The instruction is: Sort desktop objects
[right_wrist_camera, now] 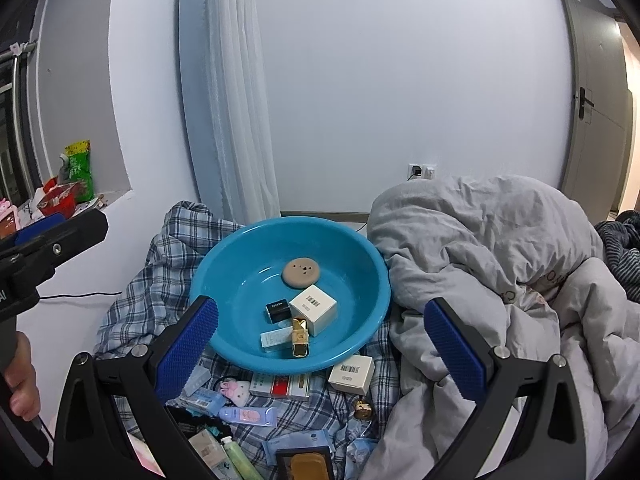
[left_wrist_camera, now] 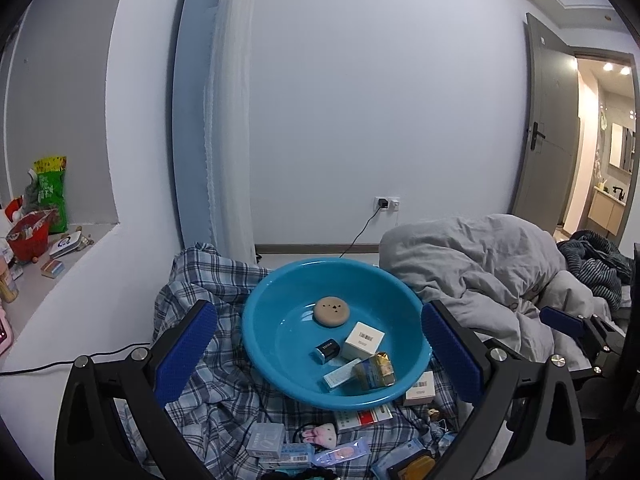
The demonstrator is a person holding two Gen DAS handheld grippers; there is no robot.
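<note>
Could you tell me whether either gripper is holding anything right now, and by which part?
Nothing is held: the left gripper and right gripper both have open, empty jaws.

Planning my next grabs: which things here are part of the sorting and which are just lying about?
Job: blue basin with white box and round tan puck inside; unsorted red-white box, barcode box, lotion tube on the plaid cloth.

Lying about: grey duvet, green snack bag, curtain.

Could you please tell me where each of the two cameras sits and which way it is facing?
Left wrist: on the left gripper, open, facing the blue basin; the right gripper's finger shows at right.
Right wrist: on the right gripper, open, facing the basin; the person's left hand shows at left.
Shared: basin, grey duvet.
</note>
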